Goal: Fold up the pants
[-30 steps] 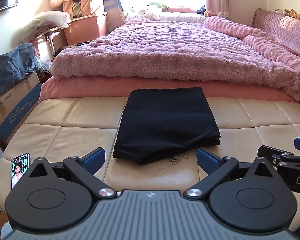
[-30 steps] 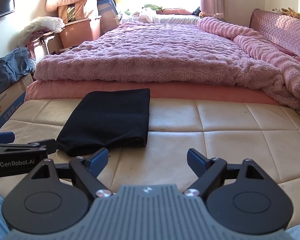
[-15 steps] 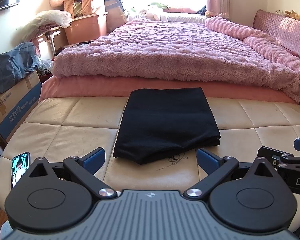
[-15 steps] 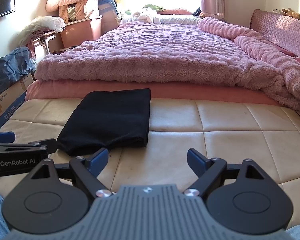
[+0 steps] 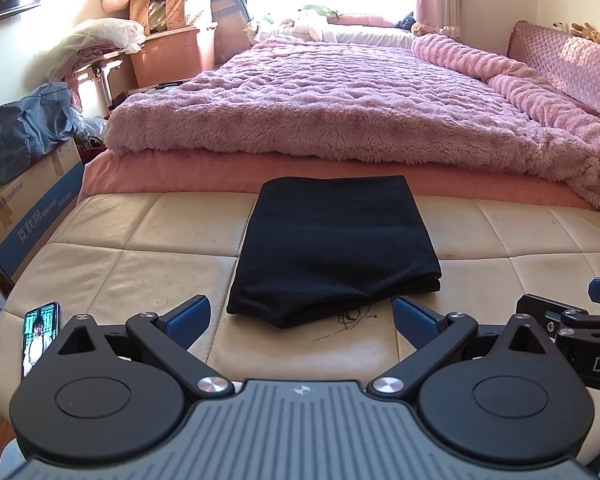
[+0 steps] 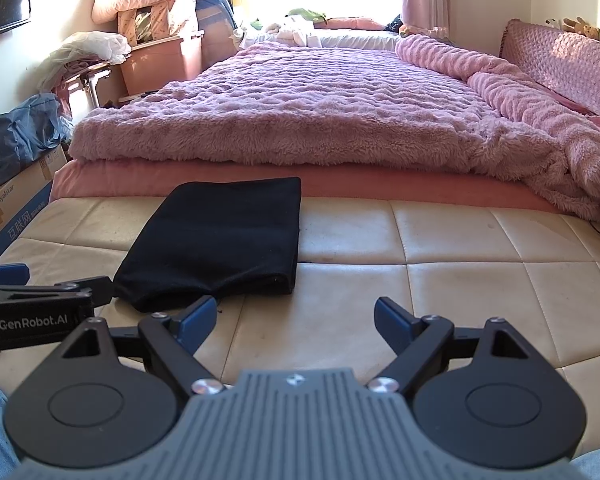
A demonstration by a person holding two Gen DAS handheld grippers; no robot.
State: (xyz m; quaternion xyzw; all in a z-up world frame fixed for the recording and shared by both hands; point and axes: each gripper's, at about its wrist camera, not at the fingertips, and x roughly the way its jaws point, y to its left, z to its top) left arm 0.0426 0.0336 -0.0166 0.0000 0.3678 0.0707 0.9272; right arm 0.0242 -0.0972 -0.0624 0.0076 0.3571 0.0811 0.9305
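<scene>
Both sets of jaws stand spread wide with nothing between them. From its own camera the left gripper (image 5: pixel 300 314) hovers over the near edge of the cream quilted bench (image 5: pixel 140 276), its 2 blue pads apart on either side of the near end of the black pants (image 5: pixel 336 248). These pants lie folded into a compact rectangle on the bench, with layered edges showing at the near right corner; the far end appears to touch the pink mattress edge (image 5: pixel 180 172), though the angle makes that hard to confirm. A thin dark thread (image 5: pixel 352 318) lies on the bench just in front of the fabric.

Seen from the right wrist, the right gripper (image 6: pixel 294 318) is released too, hanging over bare bench to the right of the pants (image 6: pixel 220 244), with its left pad near their front corner but apart from them. The left gripper (image 6: pixel 36 304) shows at the left border of that view.

A phone (image 5: pixel 40 336) with a lit screen rests at the bench's near left corner. A fluffy pink blanket (image 5: pixel 340 108) covers the bed beyond.
</scene>
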